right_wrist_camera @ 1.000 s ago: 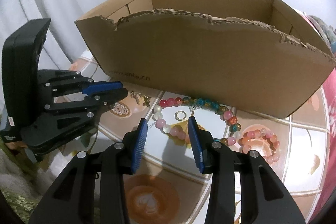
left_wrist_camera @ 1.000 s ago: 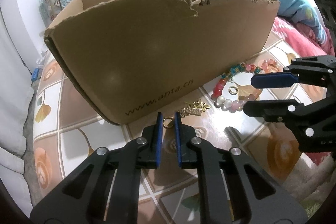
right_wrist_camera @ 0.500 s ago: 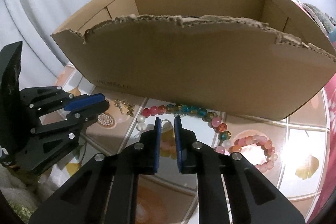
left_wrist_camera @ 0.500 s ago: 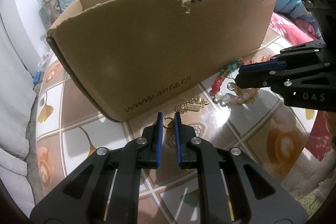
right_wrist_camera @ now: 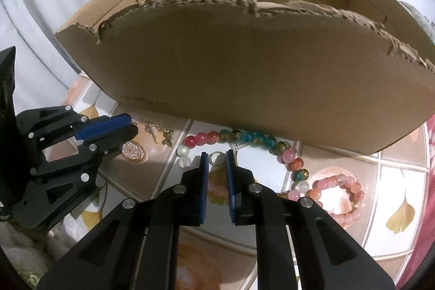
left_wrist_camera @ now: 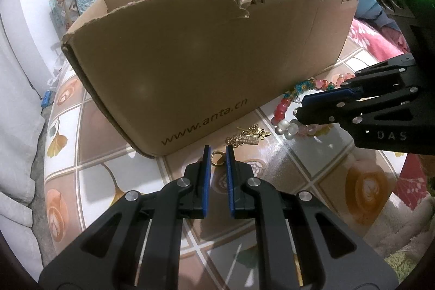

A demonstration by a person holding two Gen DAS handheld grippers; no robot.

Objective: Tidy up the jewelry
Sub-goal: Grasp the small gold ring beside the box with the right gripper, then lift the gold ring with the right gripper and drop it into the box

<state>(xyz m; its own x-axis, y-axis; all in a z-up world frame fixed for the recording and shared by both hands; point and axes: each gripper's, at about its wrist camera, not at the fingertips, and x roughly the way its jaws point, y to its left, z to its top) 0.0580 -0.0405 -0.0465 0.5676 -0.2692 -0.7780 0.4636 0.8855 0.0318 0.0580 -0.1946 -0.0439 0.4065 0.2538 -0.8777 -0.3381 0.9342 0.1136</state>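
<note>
Rings first, two counted. Gold ring point(left_wrist_camera: 217, 157): sits low centre in the left wrist view, between the tips of the left gripper point(left_wrist_camera: 218, 148), jaws narrow and seemingly pinched on it. Second ring point(right_wrist_camera: 216, 158): shows low centre in the right wrist view, between the tips of the right gripper point(right_wrist_camera: 217, 154), jaws likewise narrow, pads apparently pressing its sides, inside the loop of beads.

Likely light, stiff, smooth and quick to slip or roll; best taken across the band, edge to edge, with the pads square and the pinch gentle. Cannot tell from either view how firm the hold is.

Outward from there:
- One long bead strand point(right_wrist_camera: 246, 136), mixed red, blue, green and pink, curving along the foot of the box. Probably limp and heavier than the rings; best lifted at a single bead, letting the rest hang.
- One pink bracelet point(right_wrist_camera: 350, 189), lower right of the right wrist view, touching the strand's end.
- Small gold charms point(left_wrist_camera: 248, 136), right of centre in the left wrist view, near the box; number unclear, one shaped like a butterfly. Thin, easily bent.
- One cardboard box point(left_wrist_camera: 204, 59), open-topped with a torn front rim, filling the upper half of both views.
- One patterned table point(left_wrist_camera: 312, 181) beneath it all.
</note>
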